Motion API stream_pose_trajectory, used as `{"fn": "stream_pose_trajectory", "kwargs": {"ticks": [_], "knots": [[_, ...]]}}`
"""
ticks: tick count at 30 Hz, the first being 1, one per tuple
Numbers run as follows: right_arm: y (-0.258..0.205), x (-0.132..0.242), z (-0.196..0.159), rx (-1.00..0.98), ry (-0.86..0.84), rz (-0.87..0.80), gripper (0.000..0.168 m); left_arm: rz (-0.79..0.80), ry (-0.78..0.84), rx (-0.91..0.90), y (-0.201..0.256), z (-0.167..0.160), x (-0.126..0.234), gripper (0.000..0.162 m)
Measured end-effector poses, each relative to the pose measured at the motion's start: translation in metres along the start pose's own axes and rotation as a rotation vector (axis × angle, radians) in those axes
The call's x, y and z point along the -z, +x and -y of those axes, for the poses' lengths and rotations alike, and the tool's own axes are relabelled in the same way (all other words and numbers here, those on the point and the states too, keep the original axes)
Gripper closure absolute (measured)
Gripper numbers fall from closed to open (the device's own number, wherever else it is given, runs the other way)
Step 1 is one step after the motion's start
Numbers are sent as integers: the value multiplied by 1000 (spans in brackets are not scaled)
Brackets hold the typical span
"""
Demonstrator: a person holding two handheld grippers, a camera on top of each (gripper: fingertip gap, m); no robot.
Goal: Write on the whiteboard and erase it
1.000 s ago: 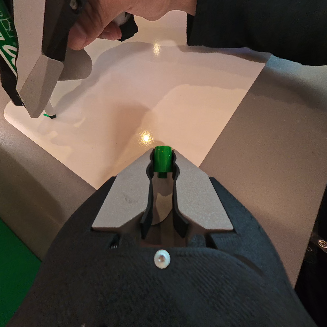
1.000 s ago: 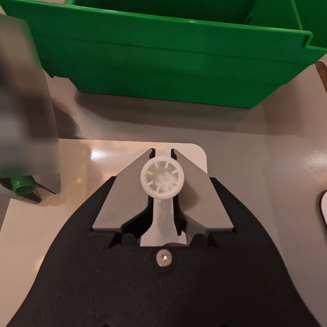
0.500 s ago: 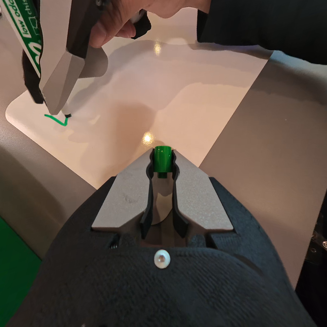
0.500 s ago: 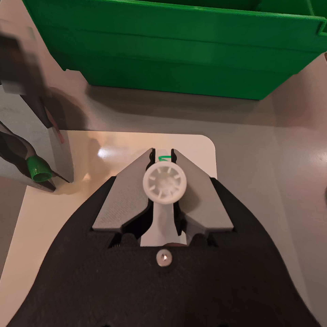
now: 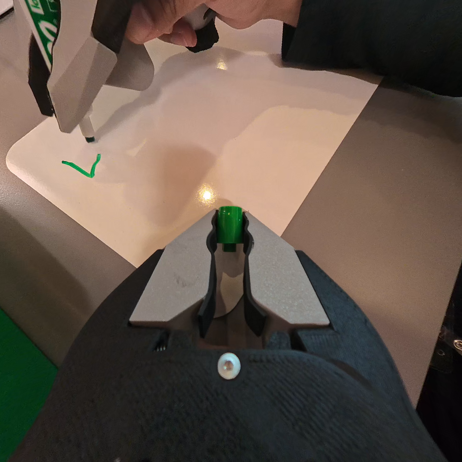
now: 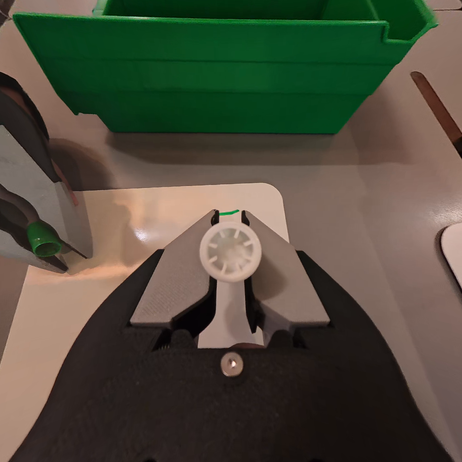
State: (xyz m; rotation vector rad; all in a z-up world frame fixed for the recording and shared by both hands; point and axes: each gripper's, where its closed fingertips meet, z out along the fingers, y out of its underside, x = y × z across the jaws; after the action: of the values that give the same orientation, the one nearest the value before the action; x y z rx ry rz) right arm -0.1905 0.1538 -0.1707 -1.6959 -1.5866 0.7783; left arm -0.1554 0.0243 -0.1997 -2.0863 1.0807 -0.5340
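A white whiteboard (image 5: 225,130) lies flat on the grey table; it also shows in the right wrist view (image 6: 155,215). My left gripper (image 5: 229,225) is shut on the green marker cap (image 5: 229,226) and hovers over the board's near edge. My right gripper (image 6: 229,217) is shut on the white marker (image 6: 230,252), whose rear end faces the camera. In the left wrist view the right gripper (image 5: 75,100) stands at the upper left, with the marker tip (image 5: 90,137) just above the board. A green V-shaped mark (image 5: 85,167) lies near the board's left corner. The left gripper (image 6: 45,240) shows at the left of the right wrist view.
A green plastic bin (image 6: 212,70) stands on the table just beyond the whiteboard. A person's hand (image 5: 200,20) and dark sleeve (image 5: 375,42) hold the right gripper. A white rounded object (image 6: 452,252) lies at the right edge. A dark strip (image 6: 437,107) lies at the far right. My hands' fingertips stand some 15 cm from each other.
The marker has drawn a green V-shaped mark near the board's corner. Its tip has since moved off the end of the stroke. My left gripper has stayed still with the cap.
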Motion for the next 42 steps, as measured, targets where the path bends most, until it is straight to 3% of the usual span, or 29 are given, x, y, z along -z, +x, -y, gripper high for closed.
{"fn": "stream_pose_trajectory", "kwargs": {"ticks": [18, 29, 42], "knots": [[5, -6, -4, 47, -114, -5, 154, -4, 0, 3, 0, 0, 0, 147], [-21, 0, -8, 68, -149, 73, 153, -3, 0, 2, 0, 0, 0, 147], [6, -2, 0, 28, -87, -37, 154, -6, 1, 6, 0, 0, 0, 147]]}}
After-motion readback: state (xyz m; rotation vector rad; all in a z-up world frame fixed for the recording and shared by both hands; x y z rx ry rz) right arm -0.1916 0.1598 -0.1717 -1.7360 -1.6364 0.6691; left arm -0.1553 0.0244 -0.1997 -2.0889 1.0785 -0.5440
